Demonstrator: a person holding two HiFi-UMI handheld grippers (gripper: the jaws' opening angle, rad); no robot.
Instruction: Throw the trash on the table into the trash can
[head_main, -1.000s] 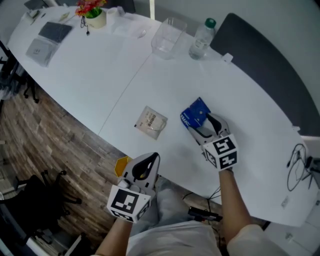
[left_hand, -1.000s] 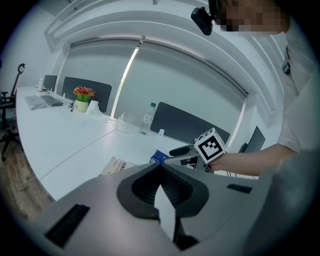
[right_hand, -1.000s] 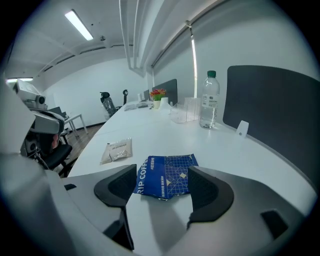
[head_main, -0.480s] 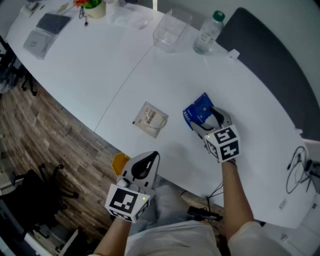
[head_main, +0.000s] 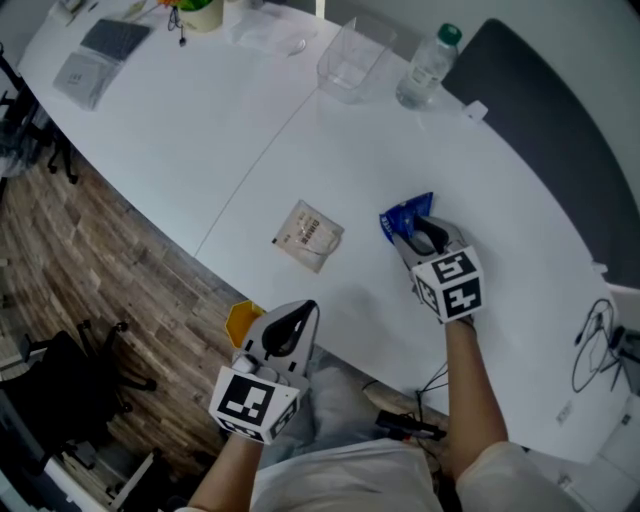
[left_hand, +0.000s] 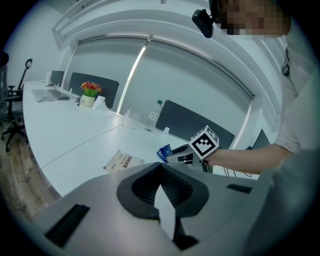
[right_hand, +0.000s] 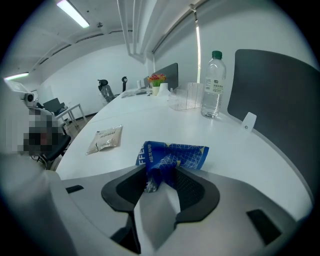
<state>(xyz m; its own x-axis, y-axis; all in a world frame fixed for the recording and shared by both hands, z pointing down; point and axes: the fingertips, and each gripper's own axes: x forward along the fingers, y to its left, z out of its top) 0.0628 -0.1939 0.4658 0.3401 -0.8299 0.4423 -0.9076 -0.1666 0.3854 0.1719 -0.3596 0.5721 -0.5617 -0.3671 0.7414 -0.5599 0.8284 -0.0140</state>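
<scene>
The right gripper (head_main: 422, 232), right of centre in the head view, has just been closing its jaws, which pinch the one crumpled blue wrapper (head_main: 404, 216) lying on the white table (head_main: 200, 130). One beige sachet (head_main: 310, 236) lies to its left, apart. The left gripper (head_main: 292, 322), at lower centre, has its jaws together and holds nothing.

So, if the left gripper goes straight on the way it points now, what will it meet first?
Probably the white table top, just past its near edge and close beside the flat beige packet. Nothing seems to stand in between, though depth is hard to judge.
</scene>
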